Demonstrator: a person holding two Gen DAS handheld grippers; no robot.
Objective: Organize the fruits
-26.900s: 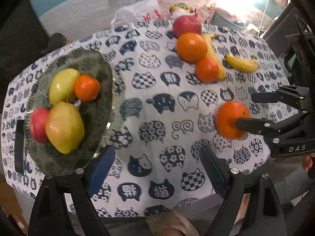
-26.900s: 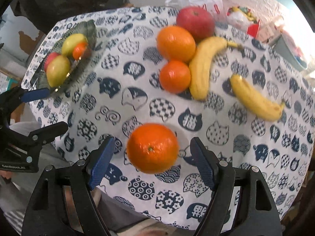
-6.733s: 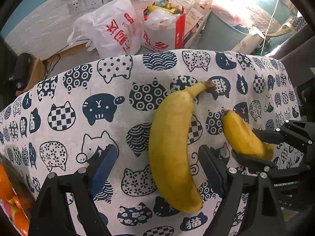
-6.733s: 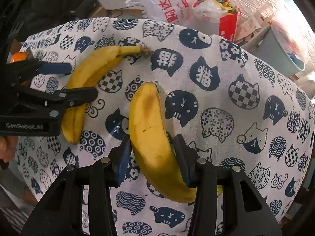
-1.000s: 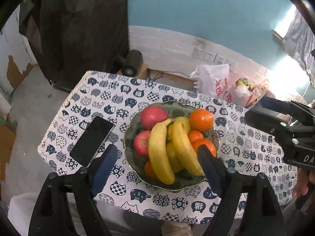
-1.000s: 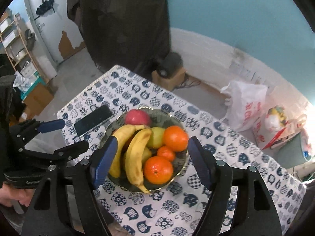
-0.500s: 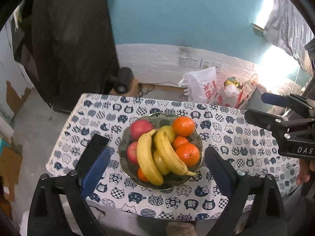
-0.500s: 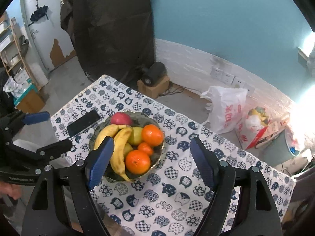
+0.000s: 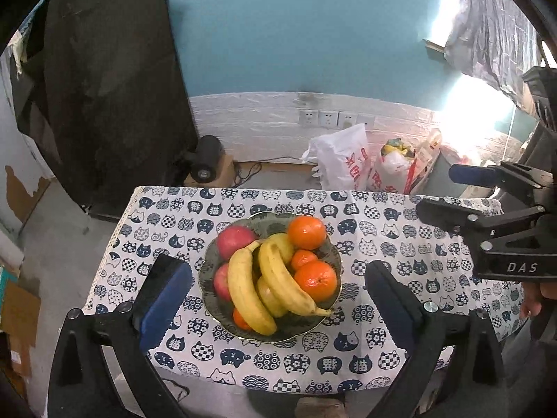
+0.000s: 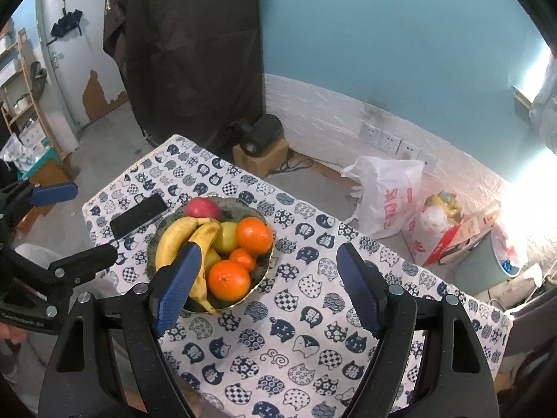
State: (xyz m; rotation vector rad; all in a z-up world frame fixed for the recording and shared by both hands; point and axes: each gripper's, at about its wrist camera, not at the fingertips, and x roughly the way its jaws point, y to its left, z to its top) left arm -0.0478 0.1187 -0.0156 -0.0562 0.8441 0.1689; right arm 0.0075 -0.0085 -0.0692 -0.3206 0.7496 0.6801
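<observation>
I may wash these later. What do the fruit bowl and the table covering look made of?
Bowl: probably glass or glazed ceramic, dark green and glossy, with a thin gold-looking scalloped rim that catches light. Tablecloth: woven cotton-like fabric, matte, printed with navy cats, hanging soft over the table edge.

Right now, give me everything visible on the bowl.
The bowl is dark green and glossy with a thin gold scalloped rim. It sits upright on the cat-print cloth, heaped with two bananas, apples, pears and oranges. A phone lies beside it, apart. Neither gripper touches it.
</observation>
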